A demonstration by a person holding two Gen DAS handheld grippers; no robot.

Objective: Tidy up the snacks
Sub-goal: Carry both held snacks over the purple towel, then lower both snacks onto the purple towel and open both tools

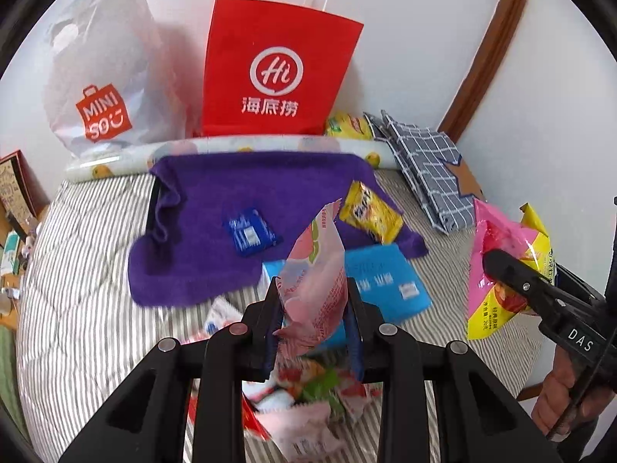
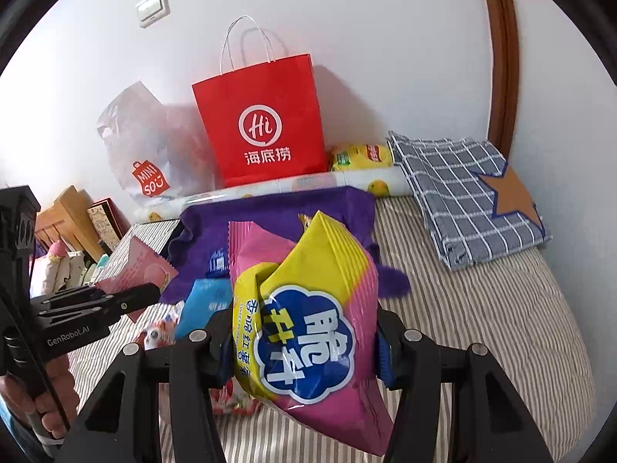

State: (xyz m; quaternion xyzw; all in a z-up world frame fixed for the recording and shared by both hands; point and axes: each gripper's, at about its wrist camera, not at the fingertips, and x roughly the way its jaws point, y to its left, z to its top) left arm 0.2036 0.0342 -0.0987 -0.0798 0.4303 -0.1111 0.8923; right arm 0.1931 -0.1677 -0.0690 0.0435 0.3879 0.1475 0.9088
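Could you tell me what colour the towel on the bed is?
The towel is solid purple, best seen in the left wrist view.

pink snack packet (image 1: 314,270): thin glossy plastic film, crinkled. pink-and-yellow chip bag (image 2: 308,324): shiny foil-like plastic. purple towel (image 1: 246,208): matt, fuzzy cloth. red carrier bag (image 1: 277,69): smooth matt paper. striped bedcover (image 2: 482,328): quilted cloth. left gripper (image 1: 314,320): matt black plastic.
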